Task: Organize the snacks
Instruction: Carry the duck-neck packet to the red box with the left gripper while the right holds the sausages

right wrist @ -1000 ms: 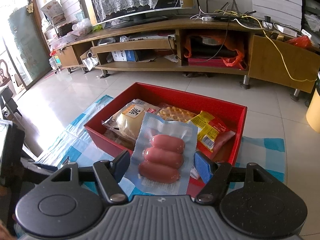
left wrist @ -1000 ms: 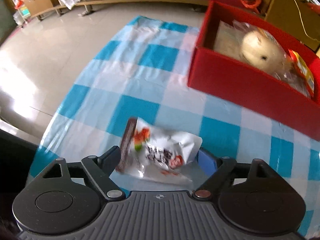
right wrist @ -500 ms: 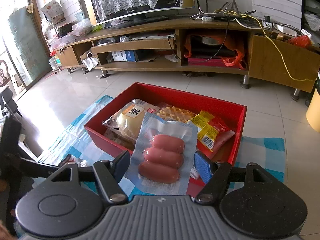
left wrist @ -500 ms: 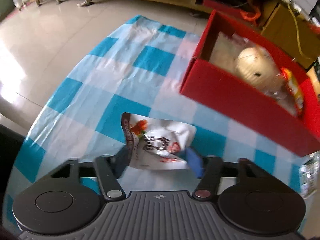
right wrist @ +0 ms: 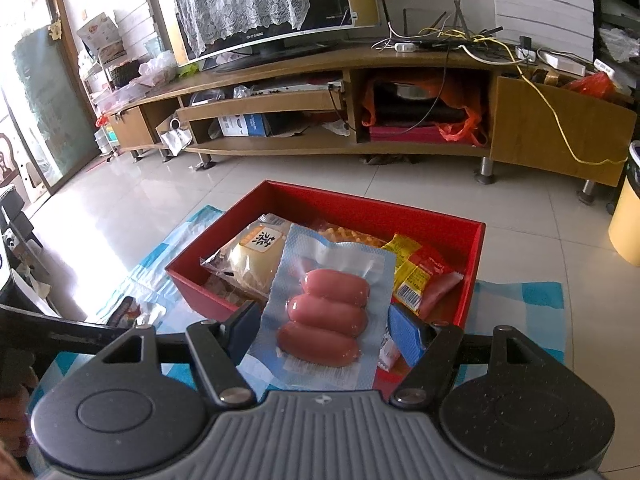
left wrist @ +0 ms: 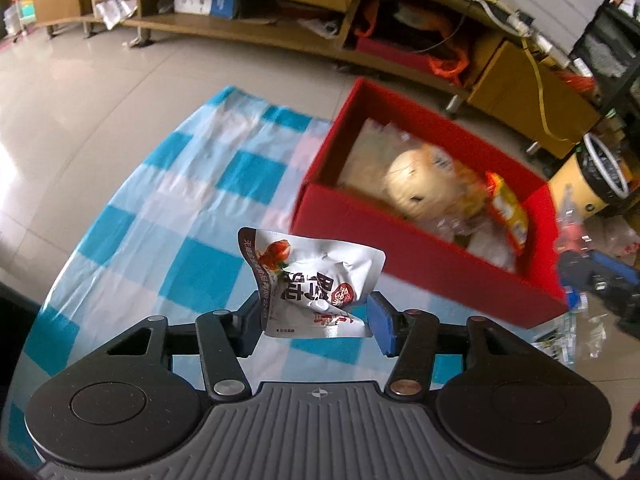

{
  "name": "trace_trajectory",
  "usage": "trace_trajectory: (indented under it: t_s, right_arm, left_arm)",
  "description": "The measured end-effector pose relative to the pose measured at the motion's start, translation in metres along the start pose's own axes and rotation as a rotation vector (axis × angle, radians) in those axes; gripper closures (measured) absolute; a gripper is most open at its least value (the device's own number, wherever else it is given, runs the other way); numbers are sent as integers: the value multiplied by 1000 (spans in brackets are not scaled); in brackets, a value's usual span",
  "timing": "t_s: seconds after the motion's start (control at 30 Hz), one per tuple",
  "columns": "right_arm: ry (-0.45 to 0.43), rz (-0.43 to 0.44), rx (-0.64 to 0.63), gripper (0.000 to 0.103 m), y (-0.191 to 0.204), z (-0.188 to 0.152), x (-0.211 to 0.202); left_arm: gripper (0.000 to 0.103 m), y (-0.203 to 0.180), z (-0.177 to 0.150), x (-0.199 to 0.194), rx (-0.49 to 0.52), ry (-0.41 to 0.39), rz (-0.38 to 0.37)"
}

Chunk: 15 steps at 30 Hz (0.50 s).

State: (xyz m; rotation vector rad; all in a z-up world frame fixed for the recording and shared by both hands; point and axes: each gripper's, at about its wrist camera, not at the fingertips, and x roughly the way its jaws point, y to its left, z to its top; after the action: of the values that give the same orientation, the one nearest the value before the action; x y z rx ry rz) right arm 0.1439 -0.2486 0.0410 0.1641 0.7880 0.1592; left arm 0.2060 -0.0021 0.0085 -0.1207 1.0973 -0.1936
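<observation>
Pinching the white snack pouch [left wrist: 316,286] from both sides, the left gripper [left wrist: 314,320] had its jaws closing, roughly half apart, pads against the pouch's crumpled edges, and the pouch hung clear of the blue-checked cloth [left wrist: 208,184]. The gripper tilted steeply down, with the red box [left wrist: 400,248] ahead to the right. The right gripper [right wrist: 320,328] clasped a vacuum pack of three sausages [right wrist: 326,312] at mid width, angled down above the box's near edge. Inside the box lay a wrapped bun [right wrist: 252,256] and a yellow-red packet [right wrist: 416,276].
</observation>
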Motion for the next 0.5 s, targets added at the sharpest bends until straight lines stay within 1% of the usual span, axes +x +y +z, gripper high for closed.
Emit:
trace_trajectory:
  t_s: [0.27,0.5]
  right_arm:
    - [-22,0,30,33,-5,8,1]
    - [-19,-16,48,33,-12,10,9]
  left_arm:
    - [41,-29,20,-9,43,-61,-24]
    - [41,-56,38,0,77,-99,-29]
